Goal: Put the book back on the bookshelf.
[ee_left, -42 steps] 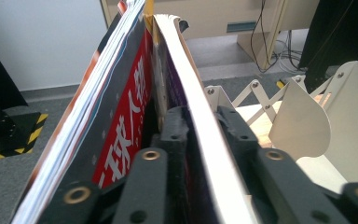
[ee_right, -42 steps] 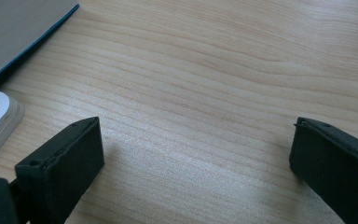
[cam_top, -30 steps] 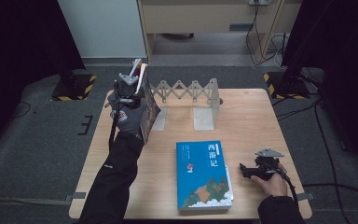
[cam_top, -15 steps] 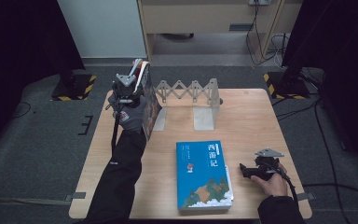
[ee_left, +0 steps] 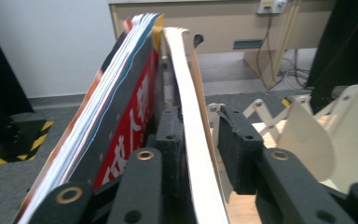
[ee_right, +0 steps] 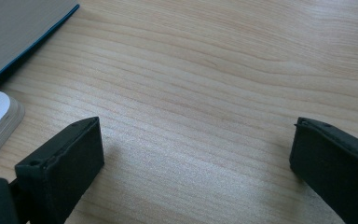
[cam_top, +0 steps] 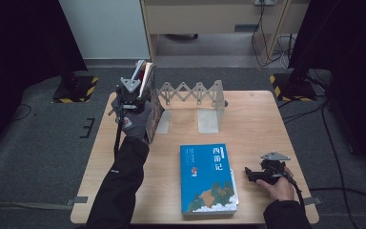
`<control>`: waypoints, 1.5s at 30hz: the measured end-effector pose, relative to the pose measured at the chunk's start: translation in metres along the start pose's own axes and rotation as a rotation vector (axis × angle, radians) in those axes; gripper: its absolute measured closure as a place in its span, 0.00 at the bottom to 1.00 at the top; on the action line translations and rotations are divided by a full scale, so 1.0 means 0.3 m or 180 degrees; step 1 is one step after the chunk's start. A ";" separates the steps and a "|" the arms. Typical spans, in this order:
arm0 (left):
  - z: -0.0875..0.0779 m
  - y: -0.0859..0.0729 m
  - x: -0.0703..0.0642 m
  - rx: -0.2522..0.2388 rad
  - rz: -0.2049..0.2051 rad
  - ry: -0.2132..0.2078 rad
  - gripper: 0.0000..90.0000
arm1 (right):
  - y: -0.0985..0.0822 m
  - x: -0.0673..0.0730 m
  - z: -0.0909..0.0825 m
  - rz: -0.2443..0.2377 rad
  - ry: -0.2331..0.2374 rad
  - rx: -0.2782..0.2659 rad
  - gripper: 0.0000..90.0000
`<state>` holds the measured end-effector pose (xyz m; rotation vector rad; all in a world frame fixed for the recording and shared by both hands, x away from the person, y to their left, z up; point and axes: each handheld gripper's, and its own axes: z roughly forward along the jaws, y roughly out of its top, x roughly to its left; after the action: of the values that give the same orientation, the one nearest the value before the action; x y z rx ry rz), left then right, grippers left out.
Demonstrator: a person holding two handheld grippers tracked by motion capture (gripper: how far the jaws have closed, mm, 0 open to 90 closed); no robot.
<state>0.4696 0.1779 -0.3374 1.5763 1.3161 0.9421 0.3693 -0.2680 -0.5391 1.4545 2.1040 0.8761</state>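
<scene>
At left end of accordion rack [cam_top: 193, 93], left claw [ee_left: 200, 140] has just been opening, cream book [ee_left: 191, 116] between jaws, right pad clear. Back out straight; book leans on red book [ee_left: 130, 107]. Right claw [ee_right: 191, 154] open, idle right of blue book [cam_top: 207, 179].

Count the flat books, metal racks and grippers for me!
Flat books: 1, the blue book
Metal racks: 1
Grippers: 2, the left gripper, its jaws just opening with an upright book between them, and the right gripper
Total: 4
</scene>
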 end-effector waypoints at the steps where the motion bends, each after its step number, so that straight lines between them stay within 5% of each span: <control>1: 0.000 0.000 0.000 0.0000 0.0000 0.0000 0.75 | 0.000 0.000 0.000 -0.0001 0.0000 -0.0001 0.03; 11: -0.039 0.002 -0.018 0.0009 0.0300 0.0117 0.73 | 0.000 0.000 0.000 0.0004 0.0000 0.0001 0.03; 26: -0.101 0.026 -0.003 -0.0224 0.0234 0.0086 0.64 | 0.000 0.002 0.000 0.0013 0.0003 0.0000 0.03; 36: -0.172 0.046 -0.015 -0.0346 0.0130 -0.0218 0.59 | 0.000 0.002 0.000 0.0010 0.0004 -0.0003 0.03; 45: -0.223 0.005 -0.018 -0.0315 -0.0155 -0.0787 0.51 | 0.000 0.001 0.000 0.0017 0.0020 0.0001 0.03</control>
<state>0.4073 0.1818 -0.3125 1.5237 1.1134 0.7441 0.3693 -0.2677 -0.5391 1.4600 2.1057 0.8837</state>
